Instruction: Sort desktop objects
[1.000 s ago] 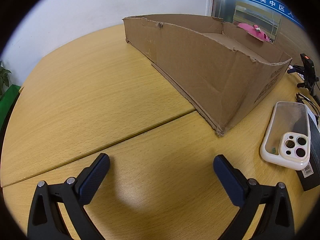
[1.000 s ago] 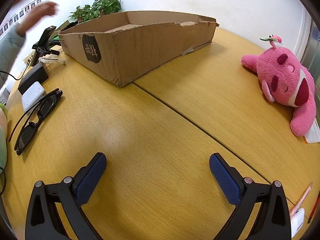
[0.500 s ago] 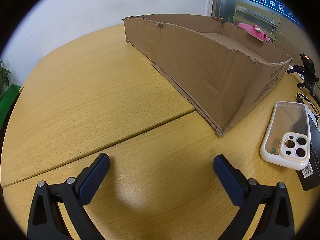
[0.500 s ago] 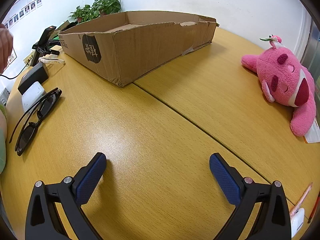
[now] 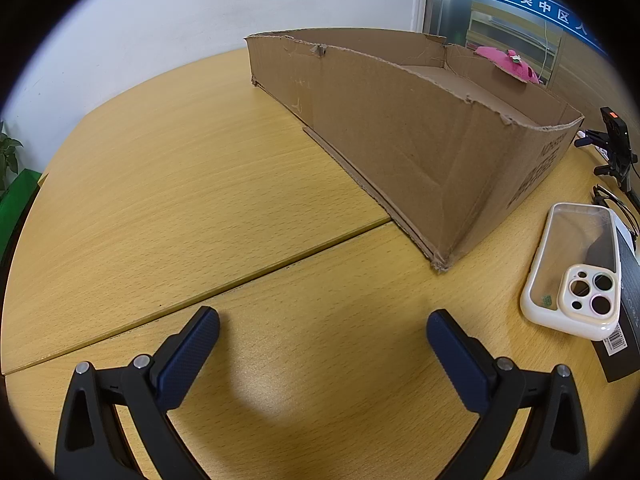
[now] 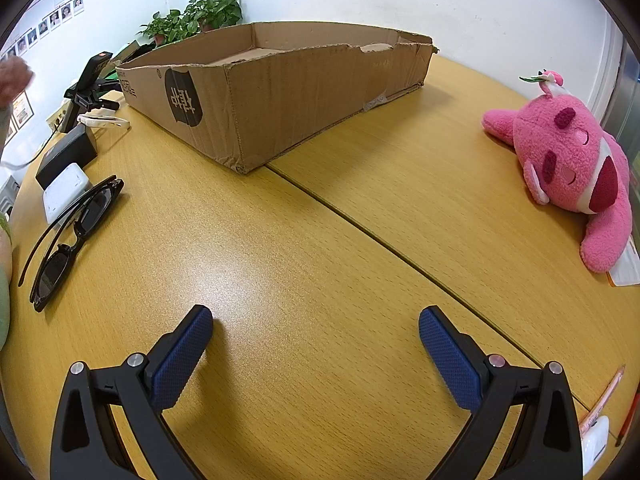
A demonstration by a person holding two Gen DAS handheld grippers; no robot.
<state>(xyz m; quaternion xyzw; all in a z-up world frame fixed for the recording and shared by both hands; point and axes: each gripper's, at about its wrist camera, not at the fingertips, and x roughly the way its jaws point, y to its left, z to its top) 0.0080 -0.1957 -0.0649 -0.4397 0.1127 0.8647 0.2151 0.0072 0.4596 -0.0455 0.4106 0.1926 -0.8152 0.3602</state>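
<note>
A shallow cardboard box [image 5: 400, 128] stands on the wooden table; it also shows in the right wrist view [image 6: 280, 92]. My left gripper [image 5: 322, 332] is open and empty over bare table, short of the box. A white phone case [image 5: 576, 272] lies to its right on a black box [image 5: 624, 320]. My right gripper [image 6: 316, 332] is open and empty over bare table. Black sunglasses [image 6: 72, 236] lie to its left, a pink plush toy [image 6: 572, 164] to its right.
A white case [image 6: 64, 192], a black box [image 6: 66, 154] and a black phone stand [image 6: 88, 88] sit at the left table edge. A person's hand [image 6: 12, 78] is at far left. Pencils and a white eraser [image 6: 596, 440] lie at lower right. Potted plants [image 6: 196, 16] stand behind the box.
Both grippers have stayed still and open. The person's hand at the far left of the right wrist view has moved lower and further left.
</note>
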